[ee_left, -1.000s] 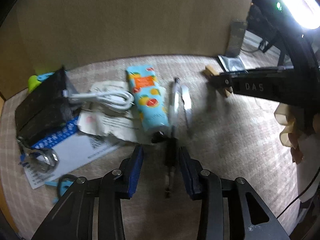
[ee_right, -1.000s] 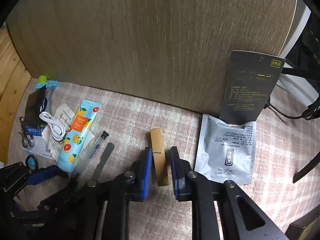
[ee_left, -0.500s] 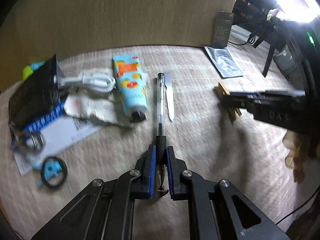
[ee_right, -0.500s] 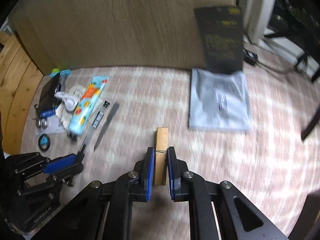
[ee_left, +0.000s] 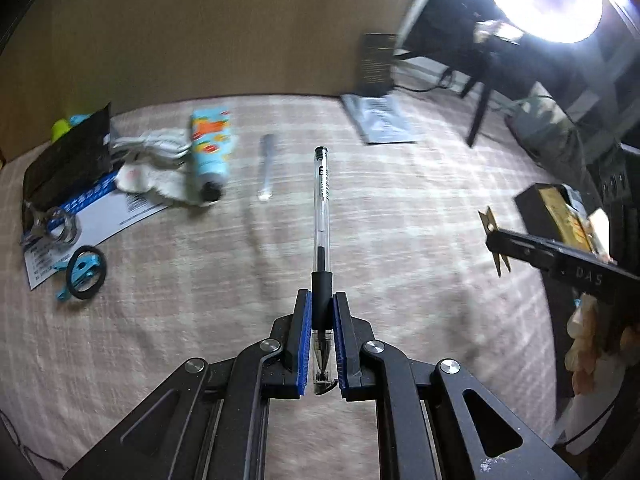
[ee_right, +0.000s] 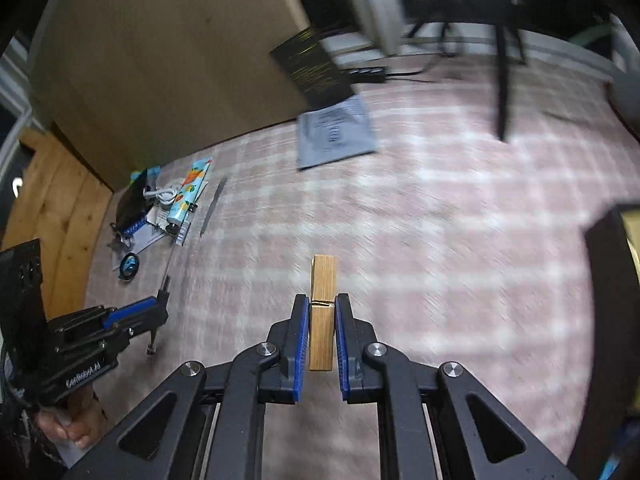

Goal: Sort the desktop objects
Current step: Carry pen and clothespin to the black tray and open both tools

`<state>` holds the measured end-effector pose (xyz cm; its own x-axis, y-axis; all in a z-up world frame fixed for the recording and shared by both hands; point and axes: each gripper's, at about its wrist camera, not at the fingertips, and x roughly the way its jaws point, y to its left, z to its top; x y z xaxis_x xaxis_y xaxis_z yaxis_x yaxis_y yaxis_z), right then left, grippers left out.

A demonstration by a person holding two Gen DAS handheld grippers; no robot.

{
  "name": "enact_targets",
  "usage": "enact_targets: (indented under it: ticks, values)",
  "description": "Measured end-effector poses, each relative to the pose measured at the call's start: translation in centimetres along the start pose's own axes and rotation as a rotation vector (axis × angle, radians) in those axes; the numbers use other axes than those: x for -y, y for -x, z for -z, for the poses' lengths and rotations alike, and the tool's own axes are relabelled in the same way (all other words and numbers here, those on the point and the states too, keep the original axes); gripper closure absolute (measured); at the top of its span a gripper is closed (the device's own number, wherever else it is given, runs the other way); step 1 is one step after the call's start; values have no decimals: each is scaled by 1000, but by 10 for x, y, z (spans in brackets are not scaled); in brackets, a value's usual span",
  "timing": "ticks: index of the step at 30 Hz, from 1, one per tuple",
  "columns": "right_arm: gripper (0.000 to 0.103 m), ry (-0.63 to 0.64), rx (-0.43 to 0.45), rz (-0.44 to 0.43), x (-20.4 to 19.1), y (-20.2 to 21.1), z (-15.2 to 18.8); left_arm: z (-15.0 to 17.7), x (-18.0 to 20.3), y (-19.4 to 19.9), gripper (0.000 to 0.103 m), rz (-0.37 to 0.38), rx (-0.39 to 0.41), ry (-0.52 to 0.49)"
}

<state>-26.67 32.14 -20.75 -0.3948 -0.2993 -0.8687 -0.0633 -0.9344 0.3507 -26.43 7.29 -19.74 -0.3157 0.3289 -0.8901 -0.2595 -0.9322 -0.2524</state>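
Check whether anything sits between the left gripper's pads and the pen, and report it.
Nothing visible does. The left gripper has closed on the pen, its blue pads pressing the black grip section directly. The rest of the pen sticks out forward, clear of the cloth-covered table.

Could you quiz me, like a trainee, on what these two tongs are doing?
1. What do the left tongs hold?
2. True or false: the right tongs hold nothing.
3. Which lies nearest the fruit-patterned tube: A) white cable, B) grey pouch, C) black box?

Key:
1. A clear pen, gripped near its tip.
2. False: they clamp a wooden clothespin.
3. A.
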Motion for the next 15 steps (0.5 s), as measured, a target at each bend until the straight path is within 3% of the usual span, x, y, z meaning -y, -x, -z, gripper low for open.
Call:
enact_targets:
  ticks: [8,15]
  values:
    - [92,-116,123,47,59,95,42,3,90,17,92,85,-3,-143]
    - [92,-268,239,133,128,168,95,18,202,13,92,174,-19,-286]
